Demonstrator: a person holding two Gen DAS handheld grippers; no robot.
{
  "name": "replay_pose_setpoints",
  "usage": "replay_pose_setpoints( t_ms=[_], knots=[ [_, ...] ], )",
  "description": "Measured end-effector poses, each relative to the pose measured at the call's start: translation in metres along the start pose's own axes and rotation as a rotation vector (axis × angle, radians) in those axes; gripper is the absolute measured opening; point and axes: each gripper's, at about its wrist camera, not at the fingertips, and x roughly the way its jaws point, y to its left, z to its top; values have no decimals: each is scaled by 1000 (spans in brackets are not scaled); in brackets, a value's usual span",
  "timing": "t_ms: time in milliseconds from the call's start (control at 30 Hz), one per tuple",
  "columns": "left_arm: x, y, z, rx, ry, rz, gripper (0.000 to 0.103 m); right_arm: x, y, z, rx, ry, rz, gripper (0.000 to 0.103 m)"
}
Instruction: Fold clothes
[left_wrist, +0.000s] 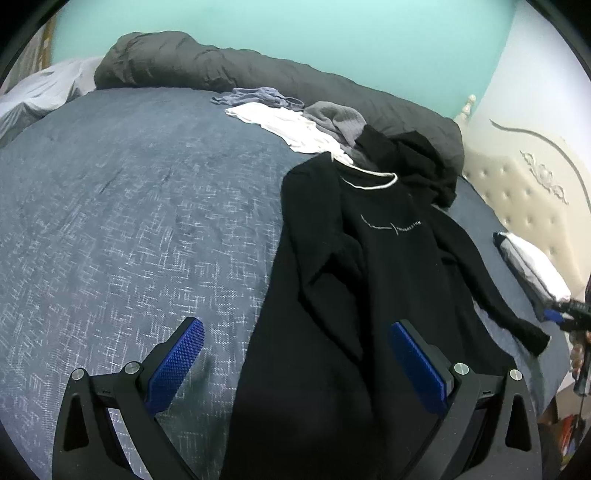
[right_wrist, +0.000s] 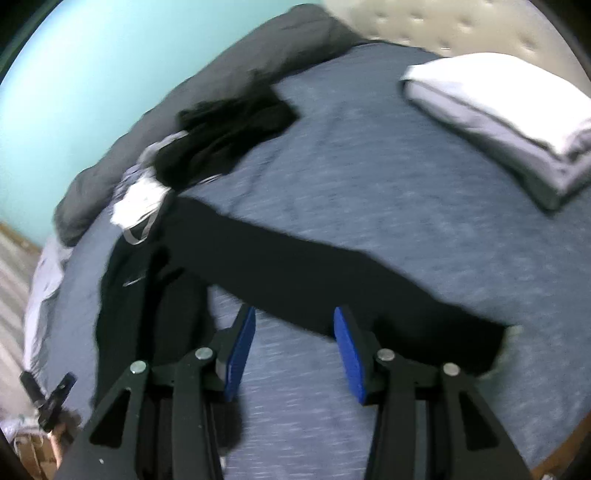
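Observation:
A black long-sleeved sweater (left_wrist: 369, 258) with a white neck trim lies flat, front up, on the blue bedspread (left_wrist: 129, 203). Its left sleeve is folded in over the body. The right sleeve (right_wrist: 295, 266) stretches out sideways across the bed. My left gripper (left_wrist: 297, 325) hovers open and wide above the sweater's lower left edge, holding nothing. My right gripper (right_wrist: 295, 312) stands open just above the outstretched sleeve, its blue pads clear of the cloth; it also shows small at the right edge of the left wrist view (left_wrist: 561, 317). The right wrist view is blurred.
Loose clothes are piled beyond the sweater's collar: a white top (left_wrist: 288, 125), a grey garment (left_wrist: 336, 118), a lavender piece (left_wrist: 258, 96) and a black one (left_wrist: 417, 158). A rolled dark duvet (left_wrist: 221, 70) lines the far side. Folded clothes (right_wrist: 498, 110) are stacked near the tufted headboard (left_wrist: 517, 192).

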Motion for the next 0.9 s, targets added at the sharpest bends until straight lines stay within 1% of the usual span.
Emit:
replay_pose_setpoints(
  t_ms=[100, 267, 333, 400, 467, 567, 700, 833, 900],
  knots=[
    [-5, -5, 1, 22, 21, -27, 103, 0, 31, -9, -47, 7, 67, 45],
    [-28, -6, -3, 78, 84, -10, 103, -9, 65, -24, -111, 10, 156, 47],
    [-39, 1, -4, 67, 100, -11, 103, -13, 73, -31, -128, 3, 182, 49],
    [-51, 9, -4, 47, 109, -15, 103, -16, 76, -36, -128, 1, 202, 50],
    [-63, 16, -4, 40, 113, 1, 103, -18, 76, -40, -119, 6, 219, 50],
    [-74, 21, -8, 35, 136, 2, 103, -25, 77, -43, -119, 0, 229, 50],
    [-74, 26, -20, 26, 190, -31, 103, -40, 76, -47, -120, -15, 245, 50],
    [-60, 25, -36, 45, 263, -32, 103, -54, 77, -51, -138, -28, 246, 50],
    [-52, 26, -41, 41, 284, -36, 103, -60, 77, -53, -141, -35, 246, 51]
  ],
)
